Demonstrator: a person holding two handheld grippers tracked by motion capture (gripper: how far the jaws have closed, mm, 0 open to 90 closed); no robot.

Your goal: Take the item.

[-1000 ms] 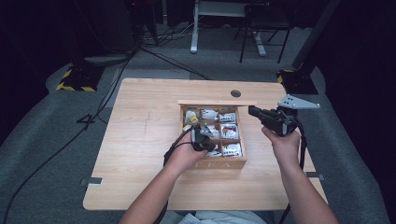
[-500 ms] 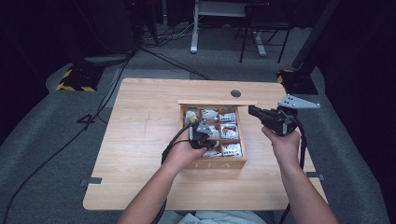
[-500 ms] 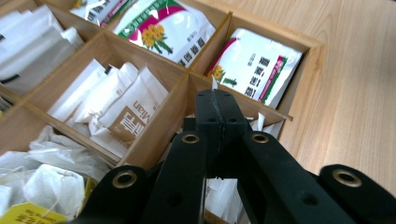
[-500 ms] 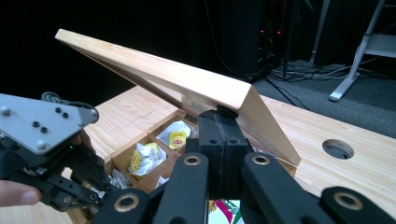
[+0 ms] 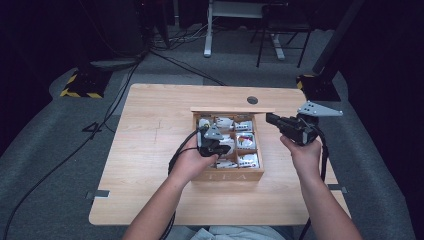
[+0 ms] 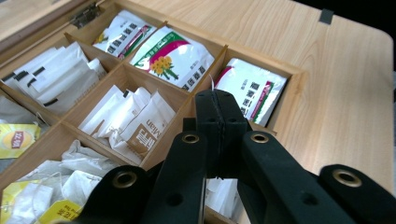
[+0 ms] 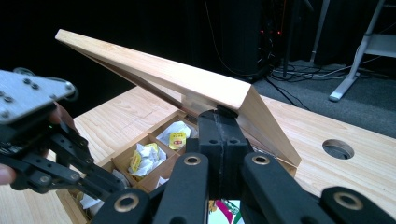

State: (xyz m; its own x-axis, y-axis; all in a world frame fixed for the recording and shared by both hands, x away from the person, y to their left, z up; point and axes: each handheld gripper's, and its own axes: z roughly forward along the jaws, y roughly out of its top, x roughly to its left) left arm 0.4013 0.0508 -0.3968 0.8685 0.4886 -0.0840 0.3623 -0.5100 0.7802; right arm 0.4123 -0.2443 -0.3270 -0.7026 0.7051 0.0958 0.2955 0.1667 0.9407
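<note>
A: Tea box [image 5: 227,175], what is being done with it?

B: The box is set in the middle of the counter [image 5: 150,150]. Its lid [image 7: 187,84] is tipped up at the back, so the packets can be reached.

A: And on the left?

B: The left tool [image 6: 220,100] is held low over the box, and its black tips are pressed together. A thin thread seems to be caught between them, but no packet is seen hanging there. A white and pink tea packet [image 6: 250,91] lies in its slot just past the tips.

A: And on the right?

B: The right tool [image 7: 223,122] is held just beside the right end of the lid, tips pressed together with nothing between them. It is probably kept there to steady the lid while the left one works.
</note>
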